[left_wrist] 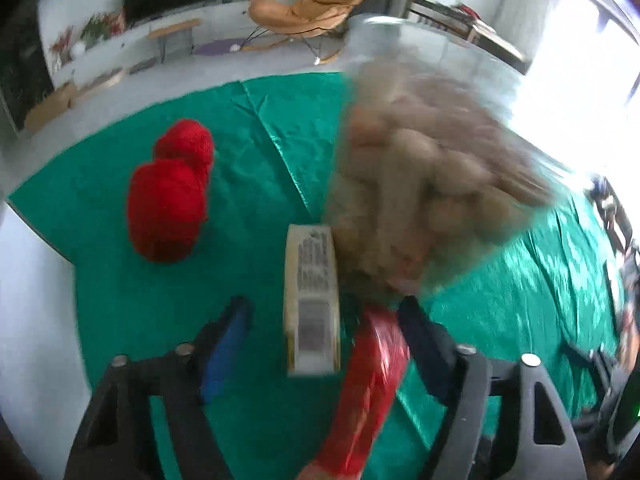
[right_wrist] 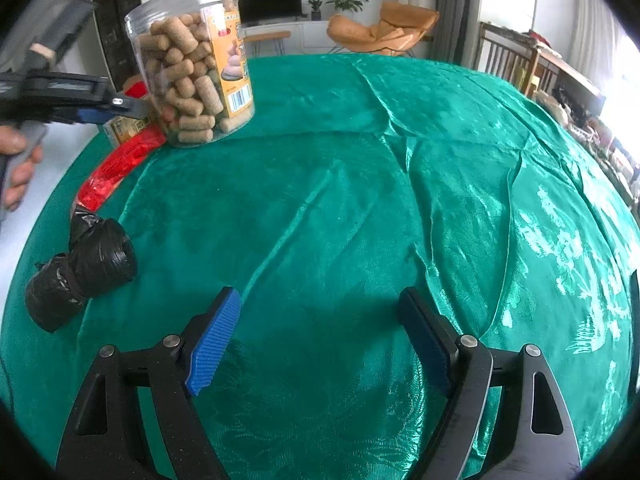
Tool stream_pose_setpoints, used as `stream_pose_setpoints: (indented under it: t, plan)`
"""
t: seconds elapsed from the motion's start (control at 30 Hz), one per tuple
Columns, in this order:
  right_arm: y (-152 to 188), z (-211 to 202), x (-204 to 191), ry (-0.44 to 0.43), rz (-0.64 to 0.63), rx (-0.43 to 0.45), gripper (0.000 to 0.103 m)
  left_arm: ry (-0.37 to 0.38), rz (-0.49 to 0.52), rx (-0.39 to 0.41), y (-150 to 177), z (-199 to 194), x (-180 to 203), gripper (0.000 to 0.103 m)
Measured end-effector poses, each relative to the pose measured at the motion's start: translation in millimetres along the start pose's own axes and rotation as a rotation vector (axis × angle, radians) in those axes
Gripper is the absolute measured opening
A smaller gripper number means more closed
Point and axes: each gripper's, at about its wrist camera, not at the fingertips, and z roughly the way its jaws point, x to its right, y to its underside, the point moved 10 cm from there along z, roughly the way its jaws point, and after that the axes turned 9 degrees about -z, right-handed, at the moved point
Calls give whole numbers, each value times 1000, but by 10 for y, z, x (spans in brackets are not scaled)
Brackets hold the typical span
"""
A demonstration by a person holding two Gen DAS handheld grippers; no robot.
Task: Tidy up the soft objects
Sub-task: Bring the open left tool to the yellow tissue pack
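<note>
Found the left gripper (left_wrist: pixel 324 308) about half open, pointed steeply down just beside the clear jar (left_wrist: pixel 420 160) of brown pellets. Saw a yellow box (left_wrist: pixel 312 300) and a red packet (left_wrist: pixel 372 380) between its jaws at the foot of the jar, with a gap between the left pad and the box; could not tell whether the right pad touched the packet. Noted a bare hand (right_wrist: pixel 16 168) on its handle, left of the jar. Found the right gripper (right_wrist: pixel 316 296) wide open and empty, low over the green cloth (right_wrist: pixel 360 200), well apart from the jar. Spotted two red yarn balls (left_wrist: pixel 168 200) left of the jar and two black rolls (right_wrist: pixel 80 272) nearer than the jar, by the cloth's left edge. Left plenty of bare cloth right of the jar.
</note>
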Motion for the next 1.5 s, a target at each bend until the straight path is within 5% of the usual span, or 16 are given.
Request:
stream_pose_setpoints:
  t: [0.03,0.07,0.33,0.53,0.63,0.7,0.83,0.97,1.07,1.27,1.5]
  plan:
    - [1,-1,1,-3,1,1,84,11,-17,-3,5,27,-17,57]
    - [3,-3,3,-5,2,1,84,19,-29,11,6,31,-42,23]
    - [22,-22,15,-10,5,3,85,-74,-211,96,355,-476,-478,22]
    - [31,-41,32,-18,11,6,85,-106,-290,71,865,-754,-693,25]
    - [26,-54,42,-28,19,11,85,-180,-286,55,970,-786,-801,31]
    - [24,-65,58,-43,32,18,85,-286,-268,80,974,-871,-908,52]
    - [19,-85,79,-70,56,32,85,-372,-219,54,1036,-873,-960,56]
    - [14,-89,80,-74,60,34,85,-294,-236,47,1080,-778,-909,75]
    - [16,-90,84,-75,61,34,85,-286,-272,9,1148,-624,-975,77]
    - [14,-89,81,-83,68,38,85,-309,-212,28,1178,-506,-863,103]
    - [19,-80,70,-71,57,31,85,-307,-179,168,1310,-650,-866,103]
